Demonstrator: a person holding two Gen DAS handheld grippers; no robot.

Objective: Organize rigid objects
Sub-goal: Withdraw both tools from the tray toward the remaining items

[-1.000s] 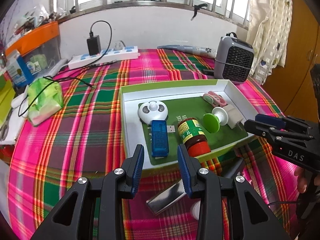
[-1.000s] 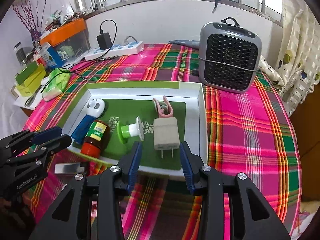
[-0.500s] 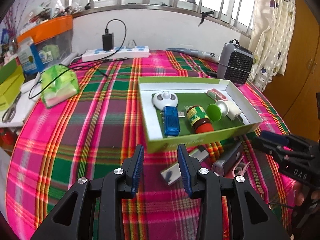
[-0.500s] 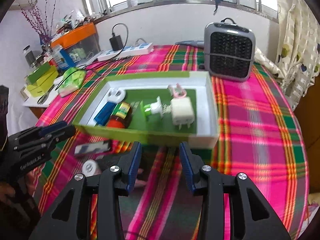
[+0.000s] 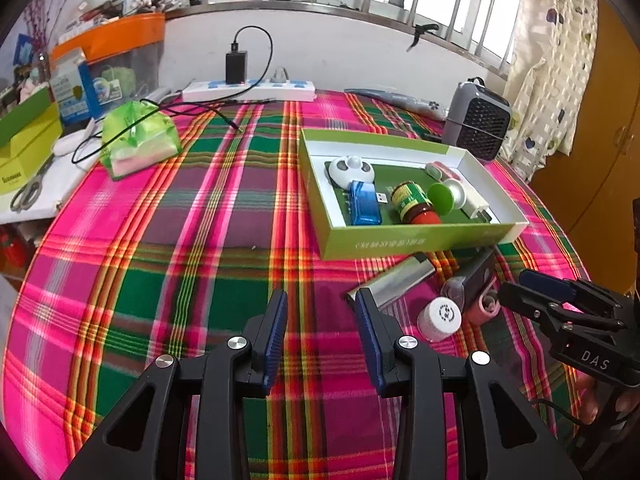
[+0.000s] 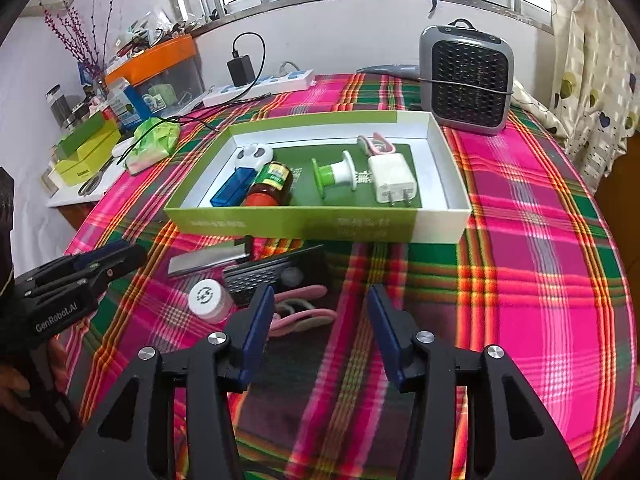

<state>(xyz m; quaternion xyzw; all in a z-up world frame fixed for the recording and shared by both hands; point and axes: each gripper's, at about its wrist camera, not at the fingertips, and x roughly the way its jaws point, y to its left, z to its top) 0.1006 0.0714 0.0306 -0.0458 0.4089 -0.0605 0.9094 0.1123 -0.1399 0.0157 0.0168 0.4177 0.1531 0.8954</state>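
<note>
A green and white box (image 5: 420, 240) (image 6: 320, 226) on the plaid table holds a blue USB stick (image 5: 363, 203), a red-lidded jar (image 6: 269, 188), a green spool (image 6: 334, 172), a white plug (image 6: 393, 184) and a round white gadget (image 5: 351, 168). In front of it lie a silver lighter (image 5: 394, 280) (image 6: 206, 259), a black device (image 6: 276, 270), a white bottle (image 5: 439, 318) (image 6: 210, 300) and a pink clip (image 6: 298, 314). My left gripper (image 5: 321, 334) is open and empty, left of these. My right gripper (image 6: 320, 330) is open and empty, just right of the pink clip.
A grey heater (image 6: 466, 76) stands behind the box at the right. A power strip (image 5: 248, 90), a green tissue pack (image 5: 138, 138), boxes (image 5: 24, 144) and scissors (image 5: 26, 196) sit at the far left. Curtains (image 5: 560, 60) hang at the right.
Both grippers have pulled back from over the box toward the table's near side. The loose objects in front of the box have come into view. Both stayed open.
</note>
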